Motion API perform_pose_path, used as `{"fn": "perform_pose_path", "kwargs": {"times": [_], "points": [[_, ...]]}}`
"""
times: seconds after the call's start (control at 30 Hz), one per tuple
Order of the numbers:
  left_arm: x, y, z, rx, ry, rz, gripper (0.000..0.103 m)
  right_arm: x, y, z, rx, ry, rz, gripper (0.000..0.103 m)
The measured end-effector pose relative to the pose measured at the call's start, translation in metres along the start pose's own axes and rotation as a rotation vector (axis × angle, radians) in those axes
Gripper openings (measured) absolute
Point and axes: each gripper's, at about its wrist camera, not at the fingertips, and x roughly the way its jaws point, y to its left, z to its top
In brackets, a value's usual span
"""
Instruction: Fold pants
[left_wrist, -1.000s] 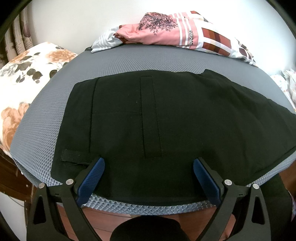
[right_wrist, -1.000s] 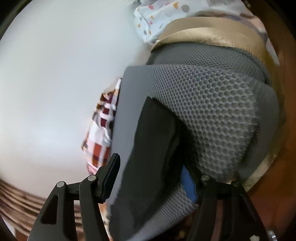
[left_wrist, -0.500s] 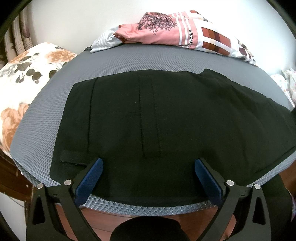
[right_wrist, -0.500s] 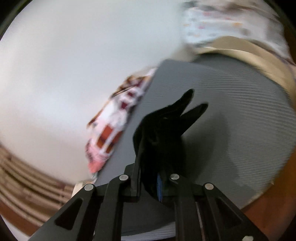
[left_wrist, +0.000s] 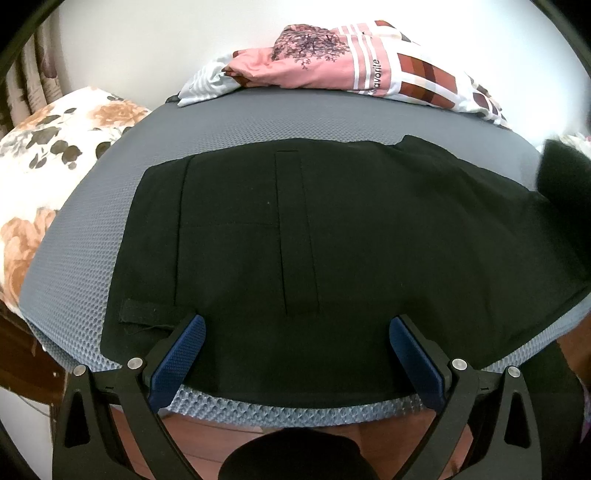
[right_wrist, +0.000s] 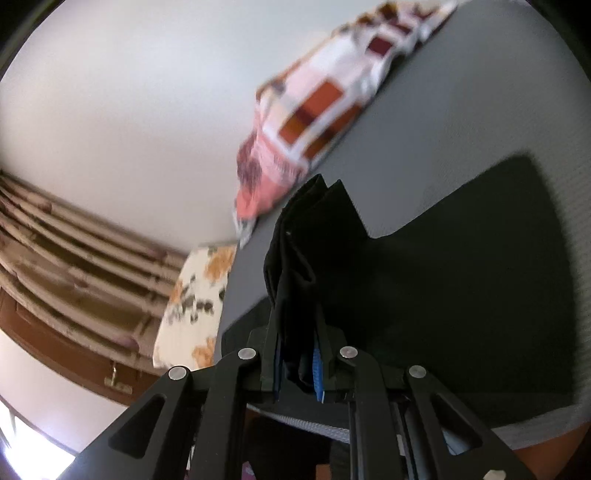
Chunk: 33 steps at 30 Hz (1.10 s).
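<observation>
Black triangular-cutout left gripper (left_wrist: 295, 345) and right gripper (right_wrist: 298, 363) arms, silver screws, textured blue-padded jaws

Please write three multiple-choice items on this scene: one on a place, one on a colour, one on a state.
1. Where do the pants lie?
A. on the grey mat
B. on the flowered pillow
C. on the floor

2. What colour are the pants?
A. pink
B. black
C. white

3. How do the grippers stand?
A. both open
B. both shut
C. left gripper open, right gripper shut on pants

Key:
1 A: the grey mesh shows all around the cloth.
2 B: the cloth is plain black; the pink garment lies behind it.
3 C: the left fingers stand wide apart over the waist, while the right fingers pinch a bunch of black cloth.
</observation>
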Motion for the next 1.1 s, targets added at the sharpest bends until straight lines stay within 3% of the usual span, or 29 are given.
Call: {"fn": "perform_pose_path", "kwargs": {"times": [0.2, 0.33, 0.5, 0.77, 0.87, 0.93, 1.0, 1.1], "points": [[-0.001, 0.001, 0.0, 0.004, 0.0, -0.002, 0.099, 0.053, 0.017, -0.027, -0.055, 0.107, -0.033, 0.014], [-0.001, 0.001, -0.001, 0.005, 0.0, -0.004, 0.099, 0.078, 0.03, -0.042, -0.154, 0.156, -0.101, 0.014], [-0.001, 0.001, -0.001, 0.003, 0.0, -0.002, 0.099, 0.097, 0.033, -0.052, -0.244, 0.181, -0.179, 0.014], [-0.001, 0.001, -0.001, 0.005, 0.0, -0.003, 0.099, 0.108, 0.043, -0.058, -0.327, 0.191, -0.215, 0.014], [-0.001, 0.001, -0.001, 0.005, 0.0, -0.003, 0.1, 0.115, 0.046, -0.061, -0.35, 0.205, -0.21, 0.018], [-0.001, 0.001, -0.001, 0.006, 0.001, -0.003, 0.1, 0.119, 0.045, -0.064, -0.351, 0.231, -0.191, 0.029], [-0.001, 0.0, 0.0, 0.005, 0.0, -0.003, 0.1, 0.117, 0.041, -0.065, -0.313, 0.261, -0.127, 0.037], [-0.001, 0.001, -0.001, 0.005, 0.0, -0.003, 0.1, 0.099, 0.034, -0.058, -0.243, 0.25, -0.022, 0.039]]}}
